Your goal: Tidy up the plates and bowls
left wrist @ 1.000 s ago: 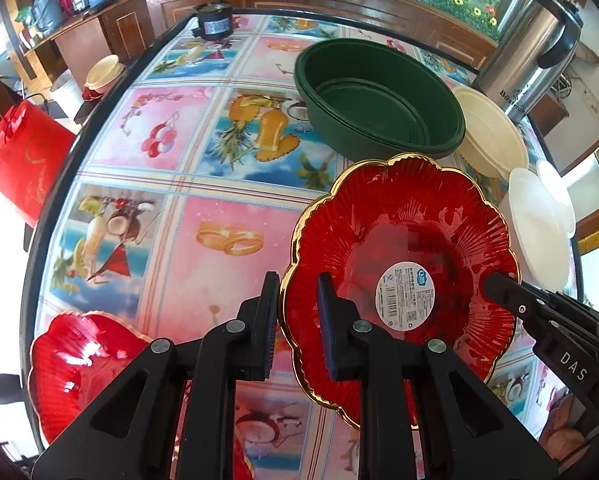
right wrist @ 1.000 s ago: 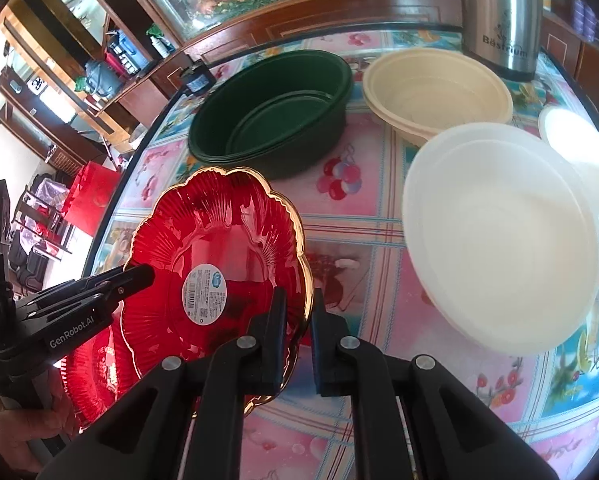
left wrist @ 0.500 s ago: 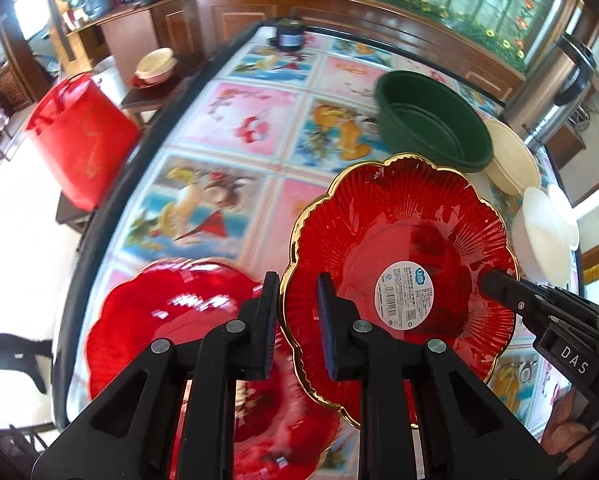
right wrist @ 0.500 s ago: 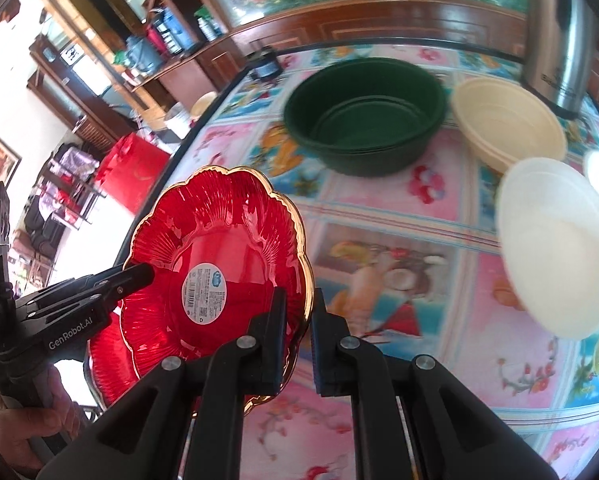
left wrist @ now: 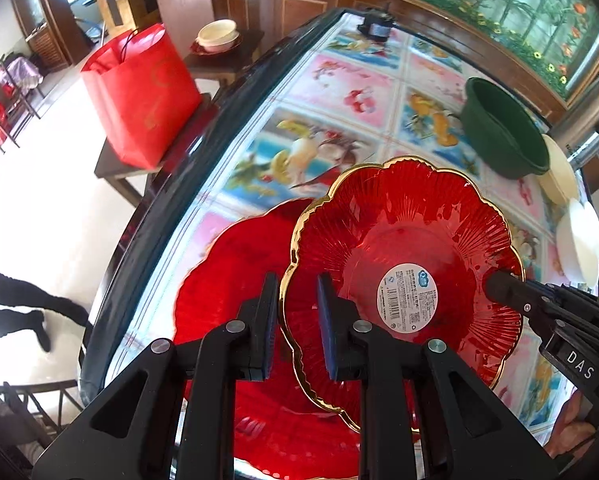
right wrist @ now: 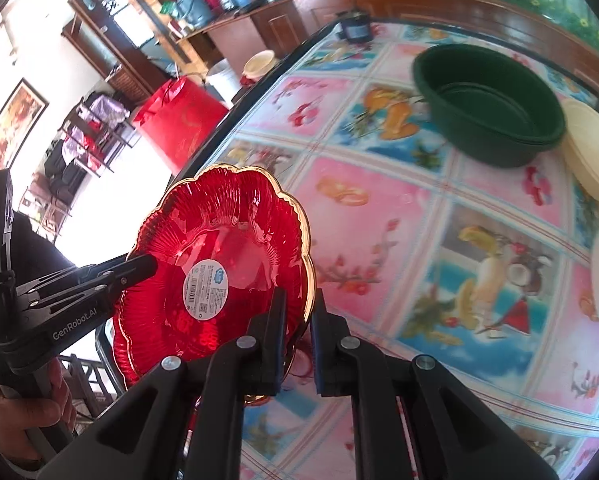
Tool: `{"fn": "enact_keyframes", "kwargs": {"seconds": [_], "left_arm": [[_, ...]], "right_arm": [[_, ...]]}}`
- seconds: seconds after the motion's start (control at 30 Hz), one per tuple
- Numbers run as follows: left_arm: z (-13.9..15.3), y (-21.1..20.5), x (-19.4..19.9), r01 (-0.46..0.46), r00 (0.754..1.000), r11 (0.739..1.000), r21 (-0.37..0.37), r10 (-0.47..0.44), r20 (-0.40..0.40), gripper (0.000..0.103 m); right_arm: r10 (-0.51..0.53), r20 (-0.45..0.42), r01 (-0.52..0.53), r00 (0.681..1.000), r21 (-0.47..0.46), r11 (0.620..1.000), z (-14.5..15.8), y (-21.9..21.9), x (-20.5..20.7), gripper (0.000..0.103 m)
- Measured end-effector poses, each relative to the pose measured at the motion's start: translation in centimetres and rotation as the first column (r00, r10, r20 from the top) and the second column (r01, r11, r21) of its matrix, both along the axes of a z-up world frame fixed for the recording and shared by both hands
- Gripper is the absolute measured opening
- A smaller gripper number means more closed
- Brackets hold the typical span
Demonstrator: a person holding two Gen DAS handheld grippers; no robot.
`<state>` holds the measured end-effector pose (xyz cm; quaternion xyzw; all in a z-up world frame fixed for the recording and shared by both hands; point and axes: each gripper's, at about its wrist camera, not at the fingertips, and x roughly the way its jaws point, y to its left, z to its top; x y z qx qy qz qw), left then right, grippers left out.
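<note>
The left gripper (left wrist: 297, 320) is nearly closed, its 2 fingers pinching the gold scalloped rim of a red glass plate (left wrist: 403, 240), 1 finger on each face of the rim. The right gripper (right wrist: 297, 328) clamps the opposite edge of the same plate (right wrist: 219, 256) in the same narrow way, so both tools carry it together, tilted and lifted above the table (left wrist: 339, 80). A round white barcode sticker (left wrist: 407, 298) sits at the plate's centre.

Directly beneath the held plate, at the table's near edge, lies a 2nd red glass plate (left wrist: 227, 280) of the same scalloped kind; the left wrist view shows the carried one overlapping it from above, though whether they touch cannot be told.

Farther along the flowered tablecloth stands 1 dark green basin (right wrist: 487, 100), with inner rim lines that suggest nested pieces, though the number is unclear. Just beside it is 1 cream bowl (right wrist: 591, 148), and nearer the right edge 2 white plates (left wrist: 577, 240) overlap. A steel thermos (left wrist: 591, 112) rises behind the basin.

Off the table, 1 red paper bag (left wrist: 143, 92) stands on a low stool, and 1 cream bowl on a red saucer (left wrist: 217, 36) rests on a side table.
</note>
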<state>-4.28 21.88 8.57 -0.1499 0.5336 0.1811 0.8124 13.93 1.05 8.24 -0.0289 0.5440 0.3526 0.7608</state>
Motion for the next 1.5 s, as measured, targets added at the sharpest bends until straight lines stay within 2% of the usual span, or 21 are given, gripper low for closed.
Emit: {"fn": "enact_keyframes", "kwargs": {"seconds": [0.33, 0.67, 1.1, 1.5], "left_arm": [[-2.2, 1.6, -1.7, -0.026, 0.999, 0.999, -0.021, 0.025, -0.035, 0.019], [-1.6, 2.3, -3.1, -0.041, 0.999, 0.998, -0.043, 0.04, -0.015, 0.019], [-4.0, 3.0, -4.3, -0.065, 0.996, 0.998, -0.004, 0.064, -0.065, 0.02], [-4.2, 1.8, -4.6, -0.055, 0.998, 0.995, 0.084, 0.059, -0.038, 0.021]], "right_arm": [[0.061, -0.009, -0.061, 0.998, -0.051, 0.997, -1.4, 2.7, -1.8, 0.01], [0.087, 0.033, -0.085, 0.996, -0.064, 0.994, -0.5, 3.6, -2.6, 0.01], [0.164, 0.014, -0.161, 0.986, -0.131, 0.978, -2.9, 6.2, -4.1, 0.014], [0.208, 0.053, -0.195, 0.977, -0.191, 0.962, -3.3, 6.9, -4.6, 0.021]]}}
